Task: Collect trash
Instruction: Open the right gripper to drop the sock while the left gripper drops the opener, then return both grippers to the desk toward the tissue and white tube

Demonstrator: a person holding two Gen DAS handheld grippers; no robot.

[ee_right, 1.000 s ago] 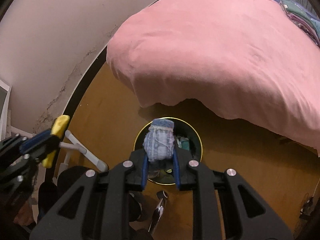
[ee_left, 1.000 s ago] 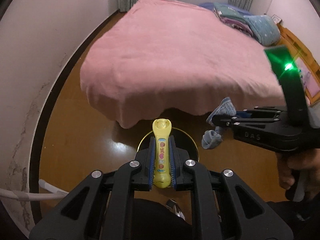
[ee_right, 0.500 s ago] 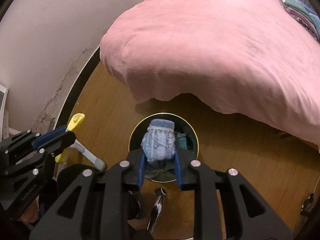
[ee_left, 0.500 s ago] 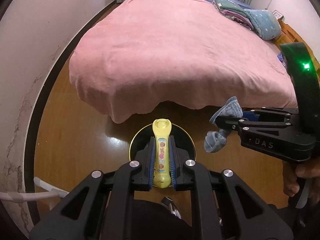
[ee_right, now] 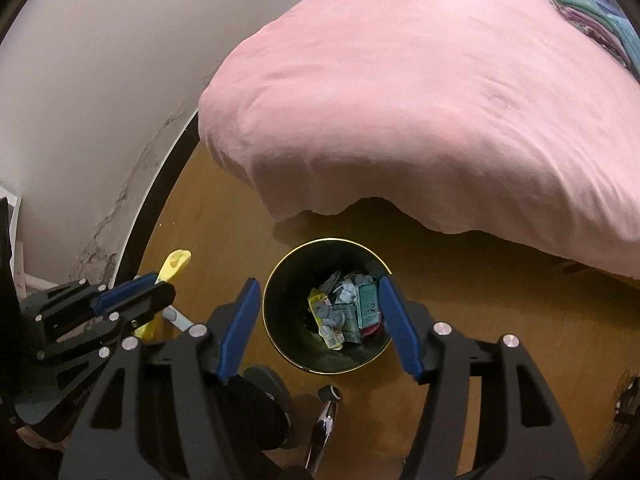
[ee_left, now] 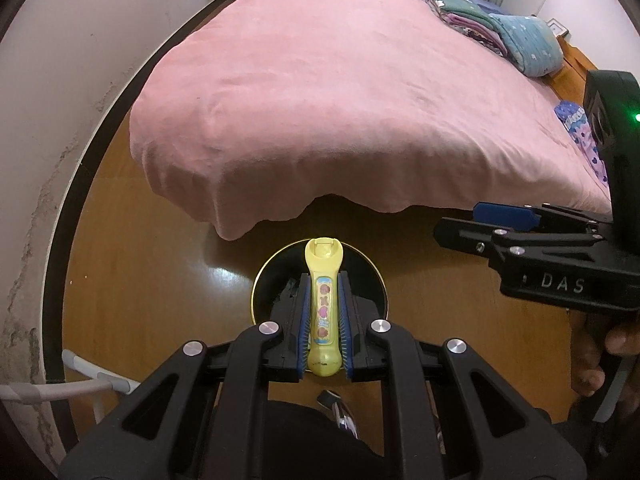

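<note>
My left gripper (ee_left: 323,308) is shut on a yellow plastic toy handle (ee_left: 323,300) with a pink sticker, held above the black round bin (ee_left: 264,292) with a gold rim. In the right wrist view my right gripper (ee_right: 320,320) is open and empty directly over the bin (ee_right: 280,320), which holds several pieces of trash (ee_right: 346,306), among them a grey-blue sock. The left gripper with the yellow handle (ee_right: 170,270) shows at left in the right wrist view. The right gripper (ee_left: 472,224) shows at right in the left wrist view.
A bed with a pink blanket (ee_left: 340,100) overhangs just behind the bin. Folded clothes (ee_left: 500,32) lie at its far end. A white wall with dark skirting (ee_left: 68,208) runs along the left. A white tube (ee_left: 80,384) and a chrome part (ee_right: 324,420) are near the bin on the wooden floor.
My right gripper opened and let go of the grey-blue sock, which now lies in the bin. My left gripper rose slightly, still holding the yellow handle.
</note>
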